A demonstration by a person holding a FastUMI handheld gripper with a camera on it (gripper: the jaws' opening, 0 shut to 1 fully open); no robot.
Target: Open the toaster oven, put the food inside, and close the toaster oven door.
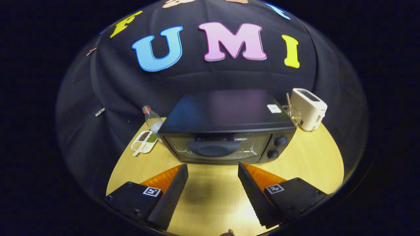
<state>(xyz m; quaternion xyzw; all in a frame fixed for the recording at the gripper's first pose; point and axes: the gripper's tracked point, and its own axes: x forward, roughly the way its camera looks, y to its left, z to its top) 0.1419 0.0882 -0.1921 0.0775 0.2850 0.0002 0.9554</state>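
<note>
Right there in the middle of the round wooden table point(305, 157) sits the toaster oven point(226, 127), a dark box with a flat, slightly glossy top, its front turned toward the gripper point(213, 170). Its glass door point(216, 148) is closed, and through the pane a dark rounded shape shows inside, though I cannot tell what it is. Two round knobs point(277, 147) stand one above the other on the panel just right of the door. A small white sticker point(274, 108) lies on the top of the oven near its back right corner. The gripper hovers just ahead of the oven's front, its two fingers spread wide apart with only bare tabletop between them, touching nothing; their tips point at the lower edge of the door and stop short of it. To the left of the oven, near its back corner, a clear plastic bottle point(153, 120) with a reddish cap stands upright, and just in front of that a small white divided tray point(143, 142) lies flat on the table with brown, green and pale bits in separate compartments. Off to the right and behind the oven, a cream-coloured pop-up toaster point(309, 109) stands near the table's edge, and a small wire-like stand point(292, 113) is between it and the oven. Black cloth hangs behind everything.
</note>
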